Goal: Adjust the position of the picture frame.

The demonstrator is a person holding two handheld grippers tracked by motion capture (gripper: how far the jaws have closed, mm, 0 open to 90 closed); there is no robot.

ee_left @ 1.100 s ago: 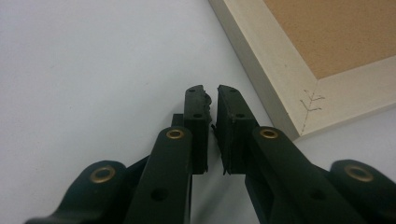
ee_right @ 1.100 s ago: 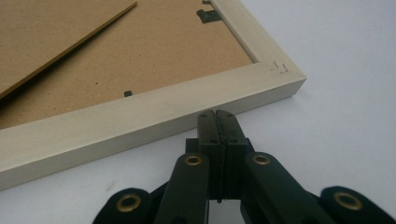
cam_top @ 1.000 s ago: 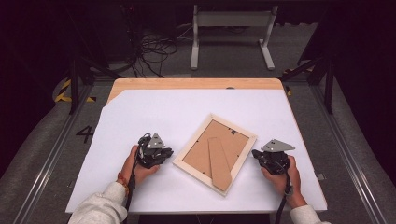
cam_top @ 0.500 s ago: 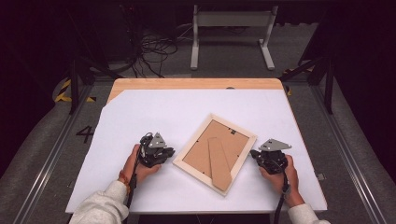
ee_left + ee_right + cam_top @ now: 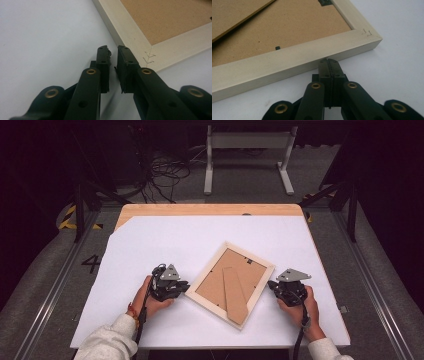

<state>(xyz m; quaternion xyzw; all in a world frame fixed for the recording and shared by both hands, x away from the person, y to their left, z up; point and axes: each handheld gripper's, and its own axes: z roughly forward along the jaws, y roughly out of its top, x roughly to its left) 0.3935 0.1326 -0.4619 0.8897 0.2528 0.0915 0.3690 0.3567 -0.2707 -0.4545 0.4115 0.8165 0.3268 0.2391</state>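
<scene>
1. Dark floor, tangled cables and a white metal stand (image 5: 248, 155) sit beyond the table (image 5: 165, 240), whose white top leaves a strip of bare wood along the far edge.
2. Centre stage on that white surface lies the picture frame (image 5: 231, 284), face down and turned at an angle, pale wood border around a brown backing board.
3. Its easel stand (image 5: 235, 294) lies flat on the backing, running toward the near corner.
4. On the left, the left hand (image 5: 150, 299) holds the left gripper (image 5: 186, 285) low on the table, tips aimed at the frame's left edge.
5. From the left gripper view, the left gripper (image 5: 113, 53) has its jaws slightly parted, a narrow gap between them and nothing in it, just beside the frame's corner (image 5: 147, 58) with its stapled joint.
6. Over on the right, the right hand (image 5: 300, 306) keeps the right gripper (image 5: 270, 284) near the frame's right edge, grey plate on top.
7. From the right gripper view, the right gripper (image 5: 329, 61) is clenched tight, jaws pressed together on nothing, tips right up against the outer side of the frame's rail (image 5: 294, 63); whether they actually touch it I cannot tell.
8. Both sleeves (image 5: 107, 342) come in from the bottom edge, light-coloured.
</scene>
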